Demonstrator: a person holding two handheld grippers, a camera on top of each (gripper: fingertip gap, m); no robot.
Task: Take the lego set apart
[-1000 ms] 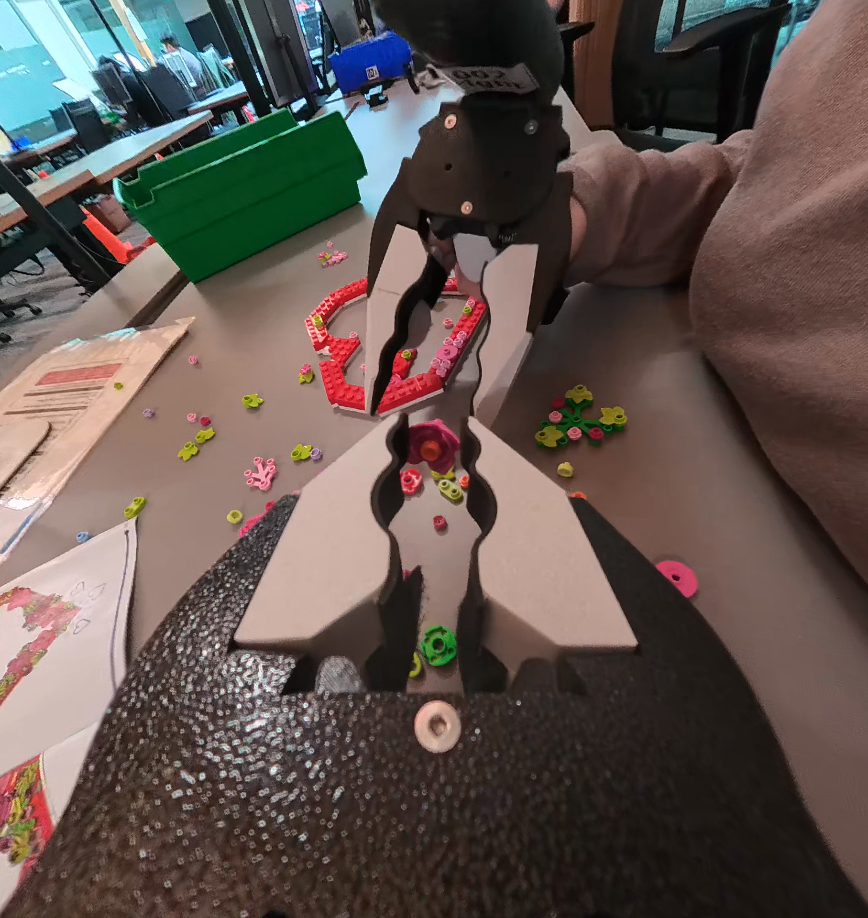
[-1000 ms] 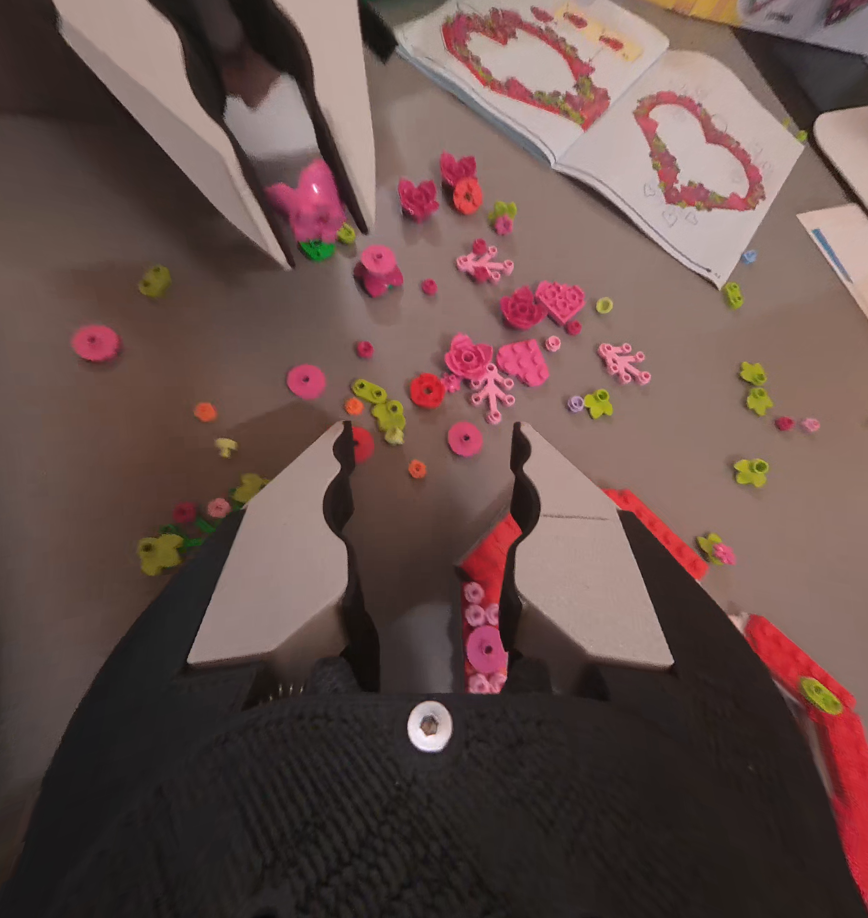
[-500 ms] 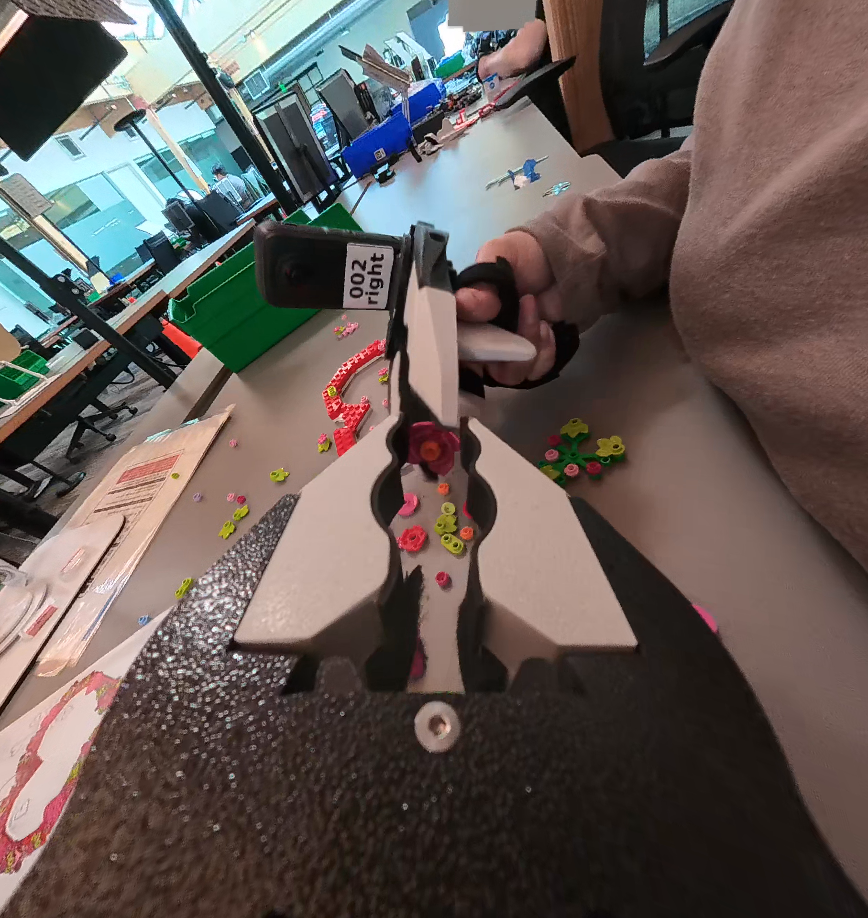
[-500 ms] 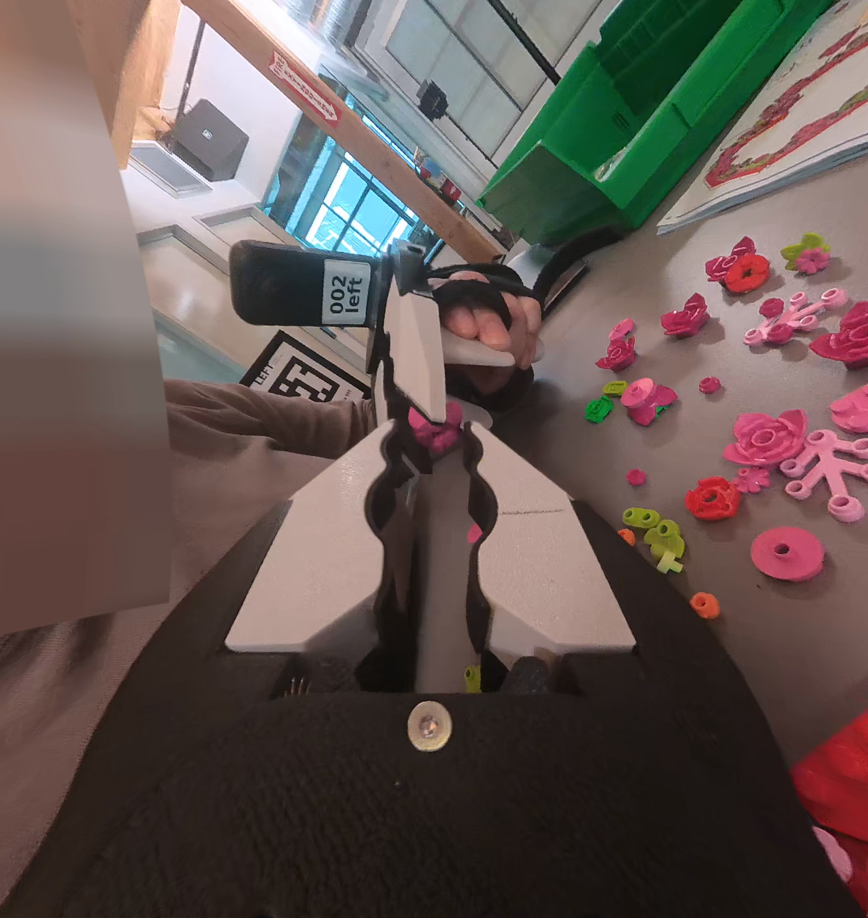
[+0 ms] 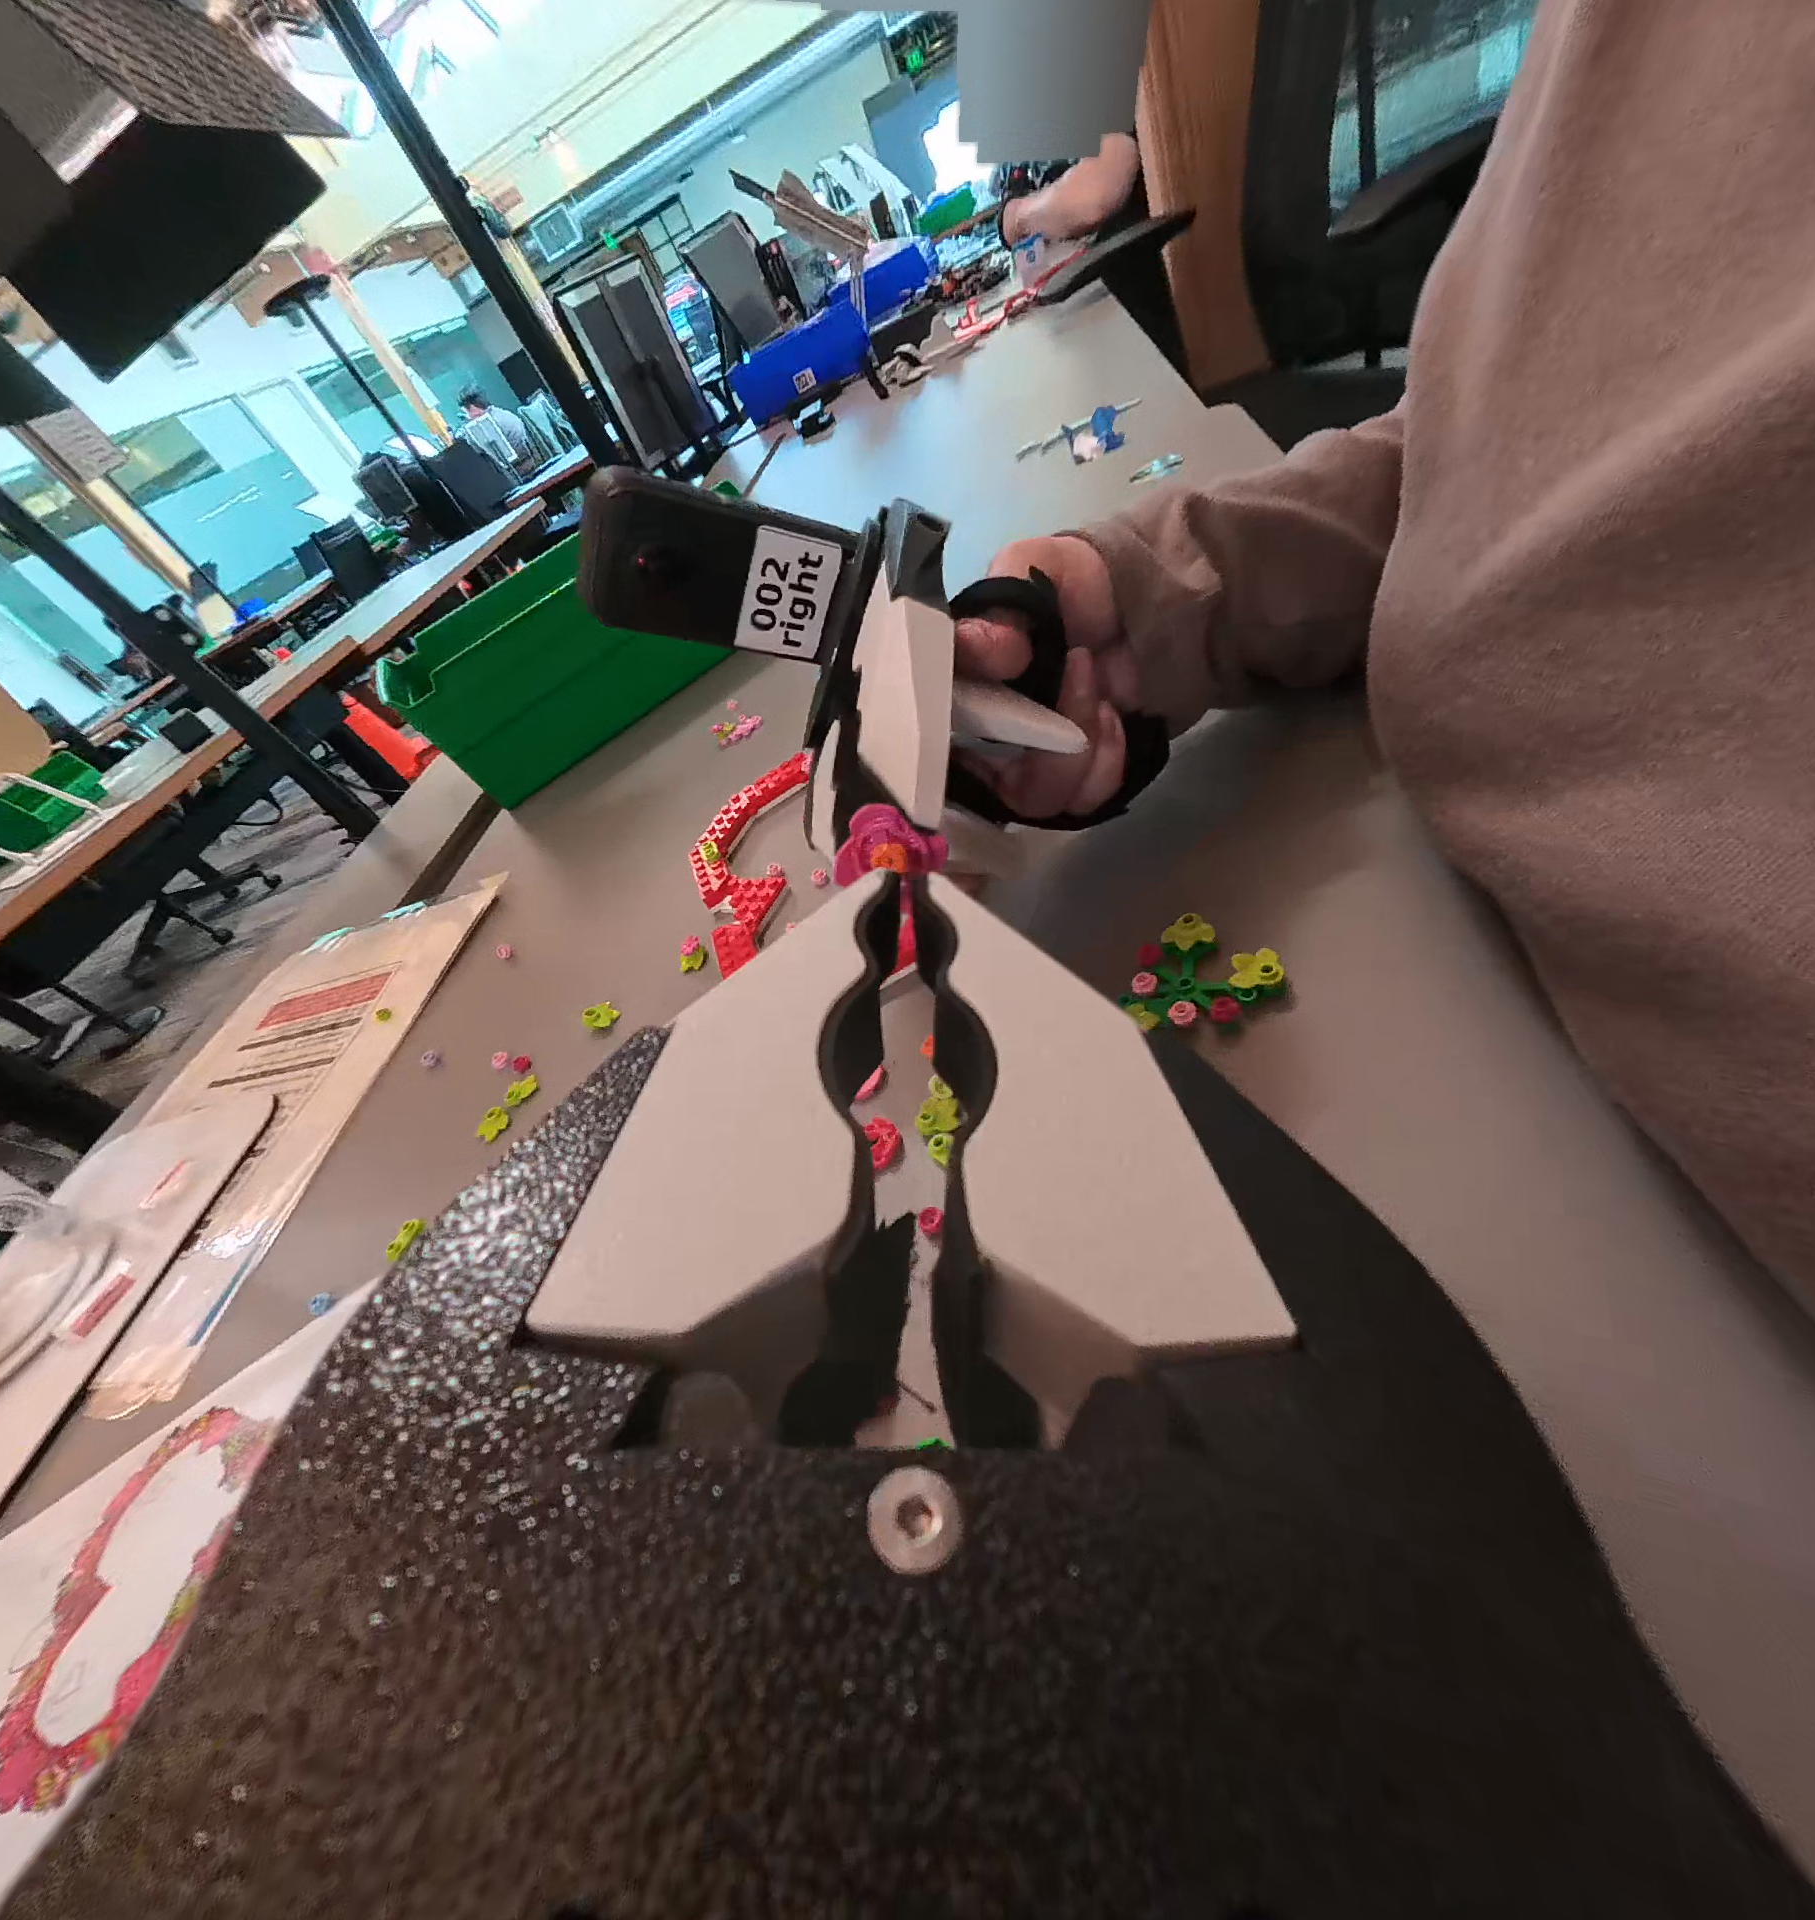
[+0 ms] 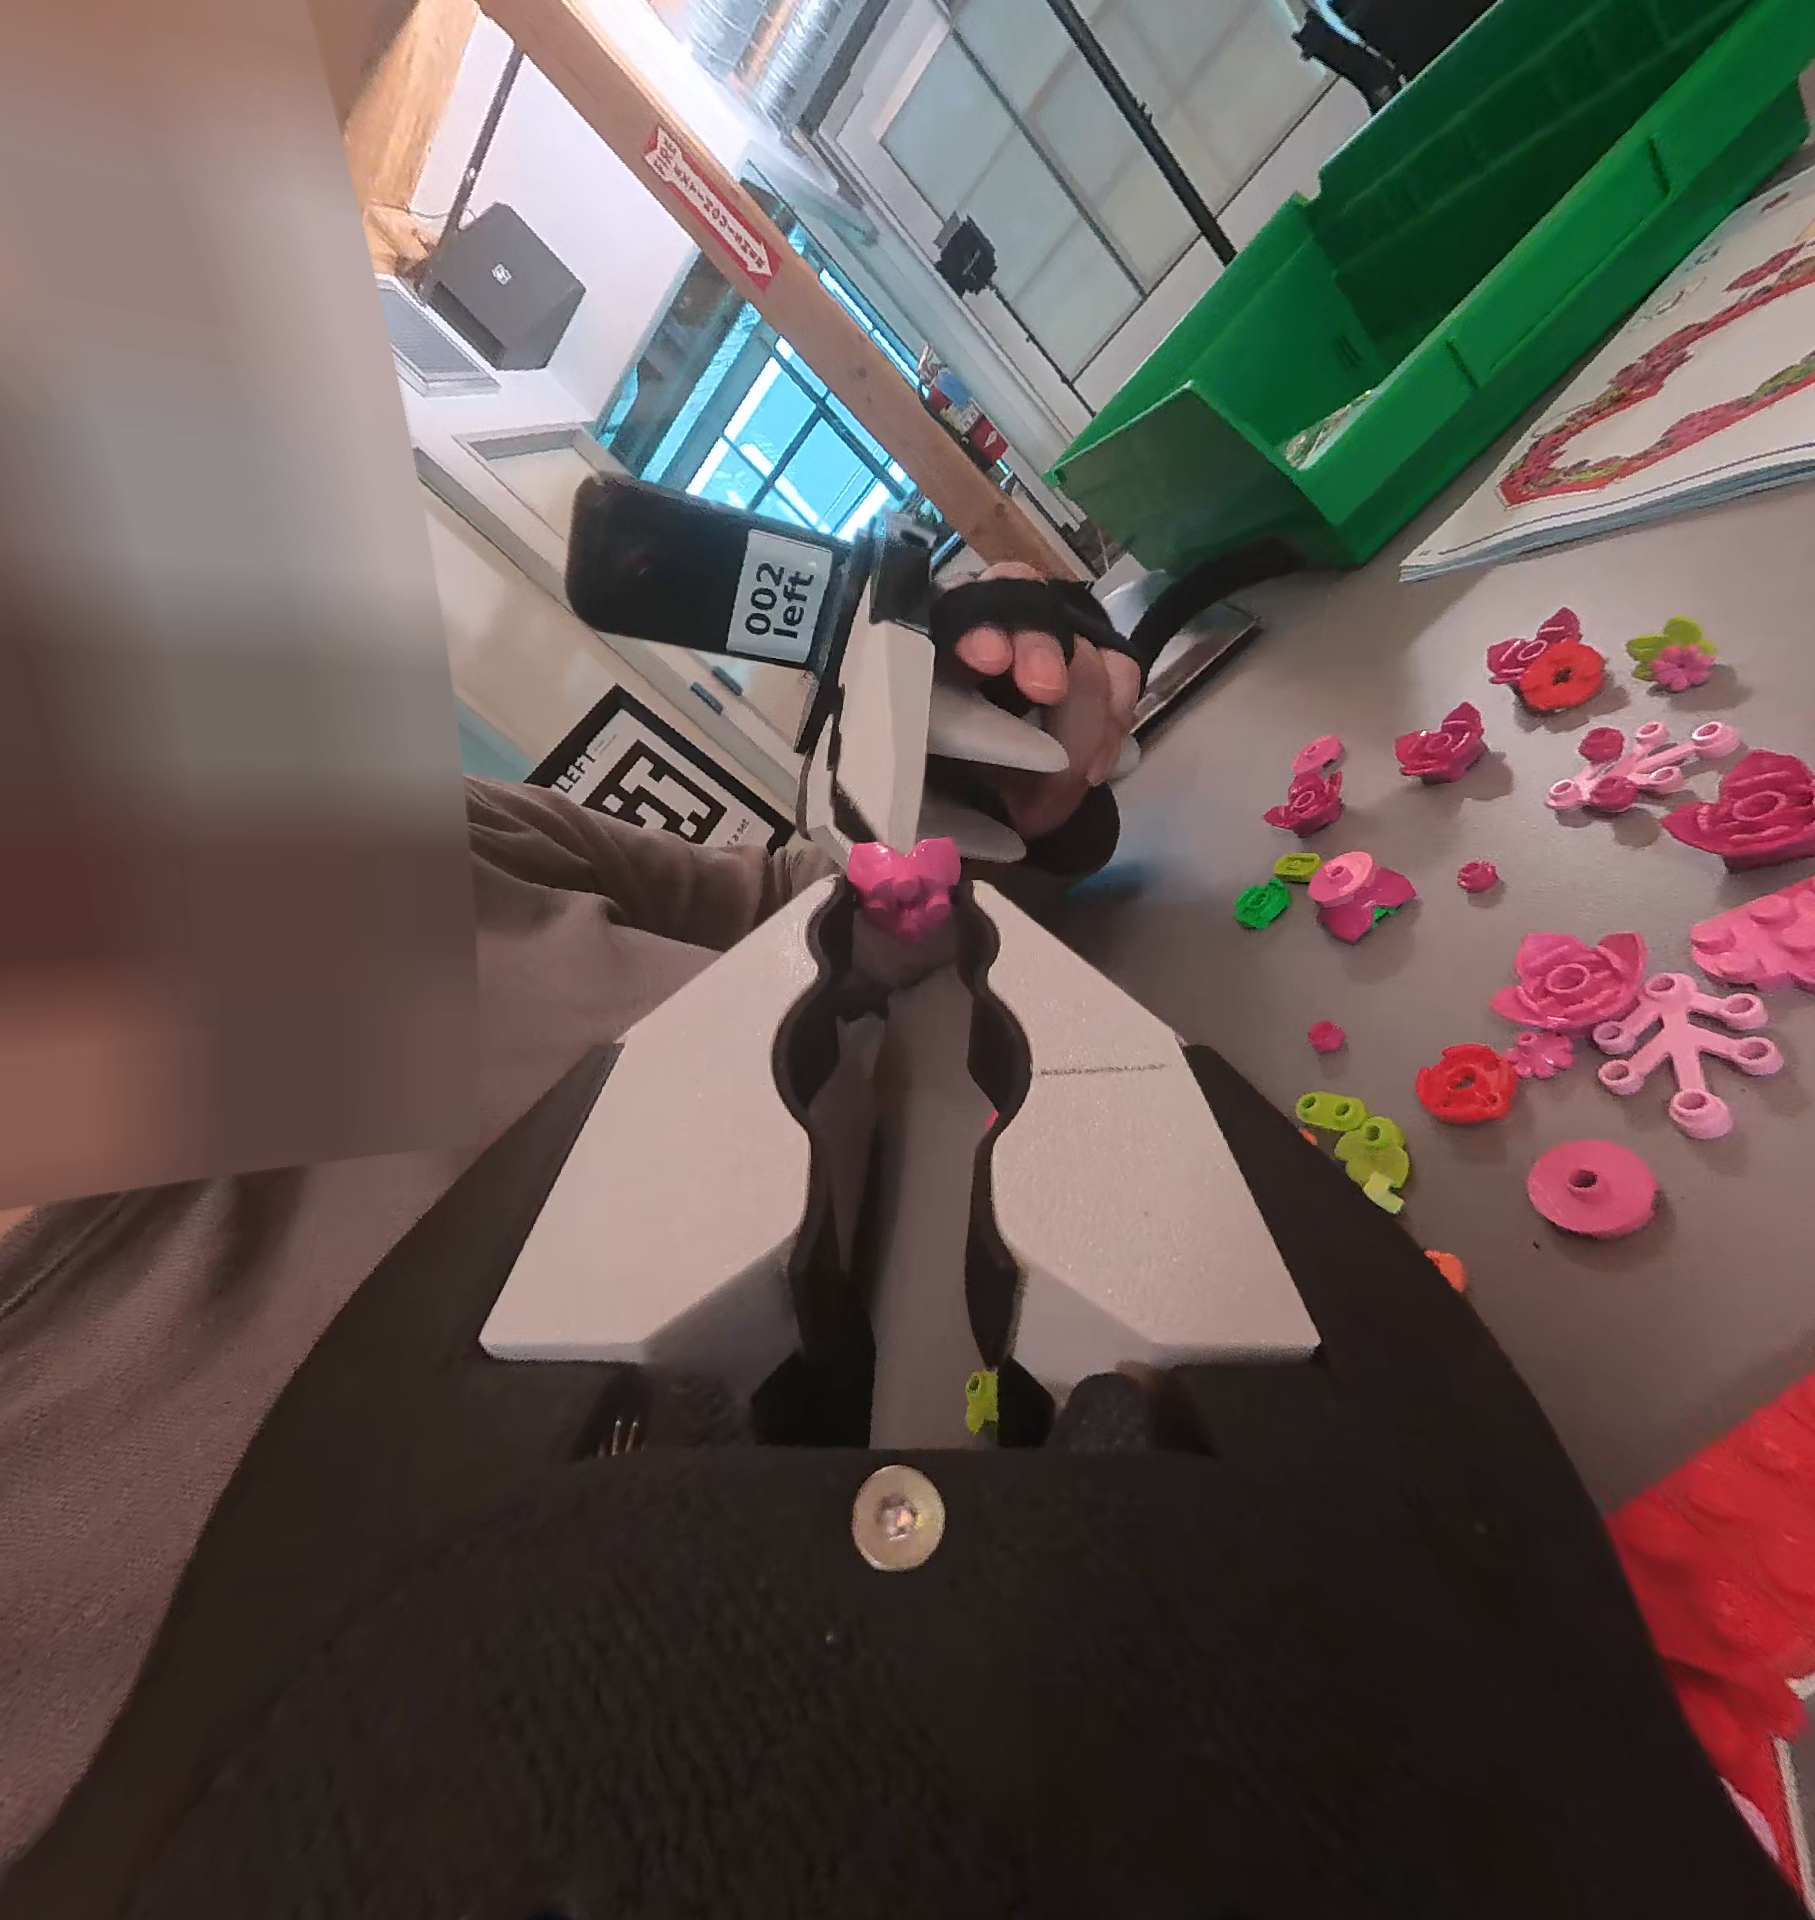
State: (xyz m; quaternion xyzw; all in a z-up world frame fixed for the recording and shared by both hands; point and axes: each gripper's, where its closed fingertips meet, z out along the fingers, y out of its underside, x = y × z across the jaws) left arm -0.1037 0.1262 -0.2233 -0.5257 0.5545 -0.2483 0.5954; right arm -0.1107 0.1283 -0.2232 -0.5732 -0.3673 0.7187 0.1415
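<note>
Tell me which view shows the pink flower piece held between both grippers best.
The right wrist view: the magenta plastic flower piece sits unobstructed at its jaws' tips, petals clear. The left wrist view shows the same flower with an orange stud, partly covered by the other gripper.

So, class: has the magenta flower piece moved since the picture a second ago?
Yes. The magenta flower piece has gone up off the table, now gripped in the air between the left tongs and right tongs.
</note>
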